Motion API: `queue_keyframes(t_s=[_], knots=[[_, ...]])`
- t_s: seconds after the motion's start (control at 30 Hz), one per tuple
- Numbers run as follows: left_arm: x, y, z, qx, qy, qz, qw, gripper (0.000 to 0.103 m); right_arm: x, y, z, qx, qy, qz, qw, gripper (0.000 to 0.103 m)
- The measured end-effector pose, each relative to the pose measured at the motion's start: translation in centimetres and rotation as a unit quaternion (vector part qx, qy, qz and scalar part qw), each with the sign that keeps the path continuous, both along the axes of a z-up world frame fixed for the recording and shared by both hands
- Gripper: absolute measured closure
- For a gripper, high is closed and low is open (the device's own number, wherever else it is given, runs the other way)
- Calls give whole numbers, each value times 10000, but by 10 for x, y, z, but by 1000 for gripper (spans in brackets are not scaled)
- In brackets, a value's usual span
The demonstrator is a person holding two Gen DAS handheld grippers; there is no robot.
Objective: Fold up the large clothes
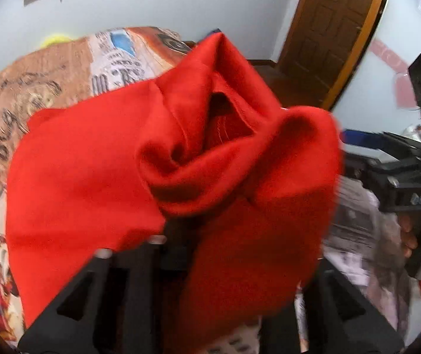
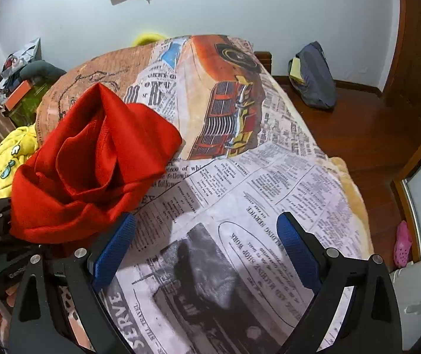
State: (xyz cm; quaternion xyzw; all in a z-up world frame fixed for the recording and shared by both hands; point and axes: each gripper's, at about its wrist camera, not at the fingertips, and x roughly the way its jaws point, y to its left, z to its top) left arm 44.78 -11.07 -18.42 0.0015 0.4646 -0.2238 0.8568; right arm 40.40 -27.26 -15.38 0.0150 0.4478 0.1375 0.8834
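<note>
2 grippers are in view over a bed (image 2: 269, 177) covered with a newspaper-print blanket. One red garment (image 2: 92, 162) lies bunched in a crumpled heap on the near left part of the bed, seen from the right wrist camera.

From the left wrist camera the red garment fills the frame and drapes over the left gripper (image 1: 210, 265). Its fingertips are hidden by cloth, so I cannot tell whether it pinches the fabric or stands apart.

The right gripper (image 2: 207, 250) has its blue pads (image 2: 116, 247) spread wide, with nothing between them but blanket. The garment lies to its left, its edge just beside the left pad.

The heap has no clear long axis. The left gripper is the nearer, probably touching it.
</note>
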Motion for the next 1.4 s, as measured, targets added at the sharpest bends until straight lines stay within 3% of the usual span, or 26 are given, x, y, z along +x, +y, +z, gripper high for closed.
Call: queue_keyframes(t_s=[0.1,0.27,0.43,0.53,0.63,0.73,0.87,0.93,1.0,1.2,1.3,1.4], knots=[[-22,-2,6,-80,9,-193,9998,48,-6,-2,13,44,-181,23,9998,8],[-57,5,19,509,-378,-340,9974,47,-12,8,36,250,-430,234,9985,8],[-60,50,43,556,-752,219,9954,41,-16,39,43,317,-580,596,9960,8],[-56,82,54,449,-895,746,9922,28,-11,63,32,333,-493,800,9950,8],[-38,101,42,742,-840,1193,9865,25,-3,85,11,273,-230,918,9951,8],[-26,113,12,887,-445,1306,9865,25,3,99,-17,175,133,966,9951,8],[-30,125,-16,675,-195,1309,9889,17,5,96,-51,-172,504,907,9945,8],[-37,131,-21,571,-190,1310,9896,14,4,87,-61,-27,665,916,9936,8],[-45,135,-25,516,-213,1296,9900,14,3,76,-64,170,814,834,9930,8],[-63,148,-22,351,-177,1308,9906,14,-12,43,-60,40,833,574,9949,8],[-74,149,-18,631,-237,1238,9900,14,-20,33,-52,40,792,553,9953,8],[-84,151,-18,1252,-329,1225,9840,14,-25,30,-44,-128,638,505,9966,8]])
